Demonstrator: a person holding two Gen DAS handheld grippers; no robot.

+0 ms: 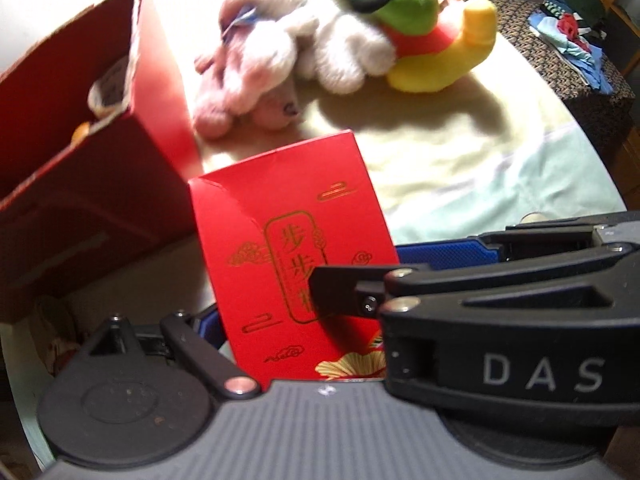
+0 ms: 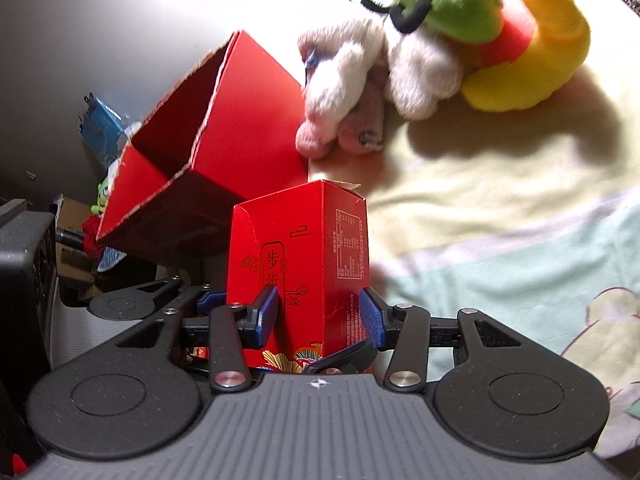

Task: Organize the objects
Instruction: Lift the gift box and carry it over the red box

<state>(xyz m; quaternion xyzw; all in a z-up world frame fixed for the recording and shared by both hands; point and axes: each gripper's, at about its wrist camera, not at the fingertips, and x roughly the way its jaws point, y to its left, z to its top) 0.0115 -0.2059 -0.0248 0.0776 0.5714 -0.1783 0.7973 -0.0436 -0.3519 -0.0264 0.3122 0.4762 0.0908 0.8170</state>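
Large red box (image 2: 224,136), open-topped, tilted on the bed (image 2: 500,184) | small red carton (image 2: 298,264) upright beside it | right gripper (image 2: 320,316) clamped on carton's sides | left gripper (image 1: 304,280) also grips it, jaws wide

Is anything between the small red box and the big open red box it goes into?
Nothing visible. The small red box, gripped by the right tongs, stands just before the big open box; the plush toys lie off to the side.
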